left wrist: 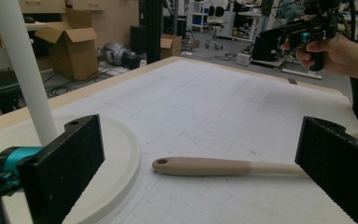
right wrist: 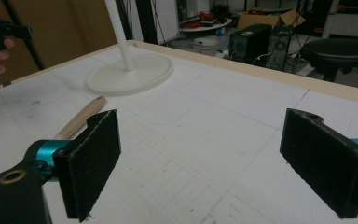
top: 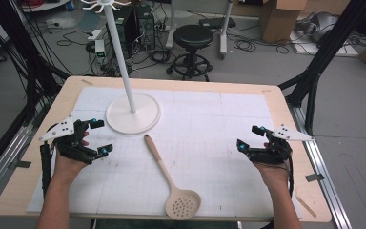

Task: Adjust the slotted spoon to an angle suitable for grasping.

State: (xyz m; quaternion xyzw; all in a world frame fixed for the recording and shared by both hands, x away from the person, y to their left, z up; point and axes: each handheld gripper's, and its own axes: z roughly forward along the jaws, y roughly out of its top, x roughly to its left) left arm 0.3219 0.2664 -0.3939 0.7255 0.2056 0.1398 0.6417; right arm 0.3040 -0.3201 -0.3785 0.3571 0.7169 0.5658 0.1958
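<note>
The beige wooden slotted spoon (top: pixel 171 179) lies at lower centre of the high view, untouched. Both the left gripper (top: pixel 100 137) and the right gripper (top: pixel 249 137) gape empty — the left should straddle the handle squarely before closing.

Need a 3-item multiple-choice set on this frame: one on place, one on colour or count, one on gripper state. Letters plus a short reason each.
1. Where does the slotted spoon lie?
A. On the mat between the two grippers
B. Hanging from the white stand
C. On the floor by the stool

2. What colour is the spoon's handle?
A. Blue
B. Beige
C. Black

3. How do the left gripper and right gripper stand?
A. Both shut on the spoon
B. Left shut, right open
C. Both open, holding nothing

Key: 1 A, it lies flat on the mat near the front edge, its handle end toward the white stand. 2 B, the left gripper view shows a beige handle. 3 C, each gripper view shows wide-apart jaws with bare mat between.
</note>
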